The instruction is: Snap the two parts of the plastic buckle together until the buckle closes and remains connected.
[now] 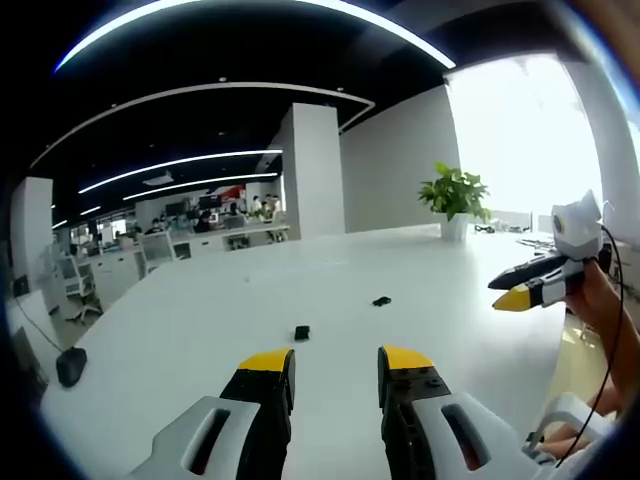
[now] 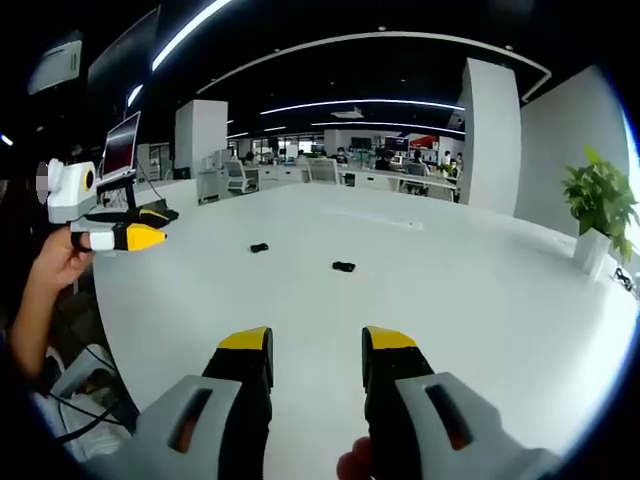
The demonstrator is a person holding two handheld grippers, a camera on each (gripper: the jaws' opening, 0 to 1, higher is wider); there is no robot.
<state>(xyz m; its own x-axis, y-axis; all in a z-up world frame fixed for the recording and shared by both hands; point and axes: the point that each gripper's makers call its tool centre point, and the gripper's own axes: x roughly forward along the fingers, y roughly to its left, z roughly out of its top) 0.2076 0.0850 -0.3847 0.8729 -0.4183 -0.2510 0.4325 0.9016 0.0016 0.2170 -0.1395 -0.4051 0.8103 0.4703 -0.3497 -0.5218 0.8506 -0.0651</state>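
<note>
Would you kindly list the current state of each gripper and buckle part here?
Left gripper: open, empty, above the table.
Right gripper: open, empty.
Nearer buckle part: lying loose on the table, unconnected.
Farther buckle part: lying loose, apart from the other.

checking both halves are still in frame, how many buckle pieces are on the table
2, both lying apart on the white table. In the left gripper view, one buckle piece sits just ahead of the open left gripper, the other buckle piece farther off to the right. Neither is held.
</note>
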